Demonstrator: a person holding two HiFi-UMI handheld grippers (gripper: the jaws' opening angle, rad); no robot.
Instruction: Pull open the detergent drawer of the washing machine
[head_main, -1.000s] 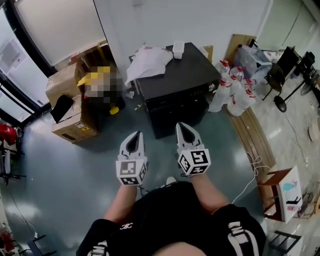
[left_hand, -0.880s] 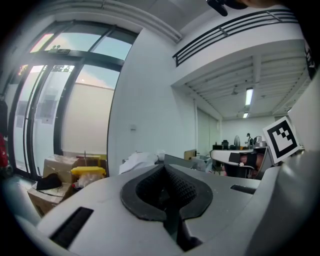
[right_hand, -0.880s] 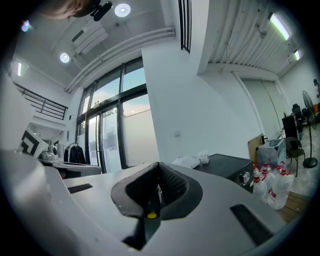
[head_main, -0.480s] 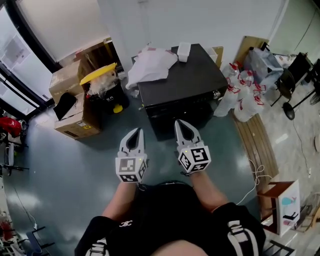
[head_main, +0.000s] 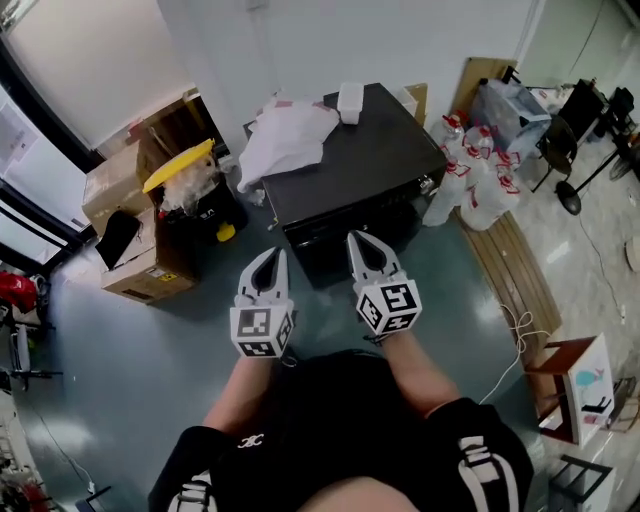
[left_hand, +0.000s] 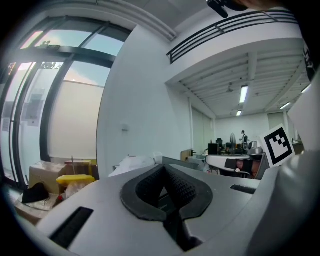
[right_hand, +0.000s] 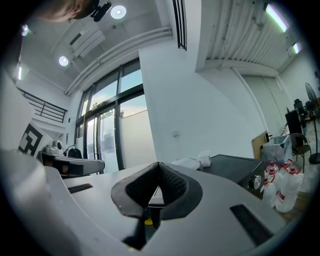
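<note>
Head view: I hold both grippers side by side, level, in front of my waist, pointing at the black washing machine (head_main: 350, 165) that stands against the white wall. Left gripper (head_main: 272, 260): in the left gripper view its jaws are closed tip to tip with nothing between them. Right gripper (head_main: 359, 245): in the right gripper view its jaws are likewise closed and empty. Both tips sit near the machine's front face but apart from it, with no contact. The machine's front is steeply foreshortened; I see one knob (head_main: 427, 185) at its right end, but I cannot pick out the detergent drawer. A crumpled white cloth (head_main: 285, 135) lies on the machine's top. To its left stand cardboard boxes (head_main: 135, 255) and a yellow-lidded bin (head_main: 180, 165); to its right, white bottles (head_main: 470, 180).
</note>
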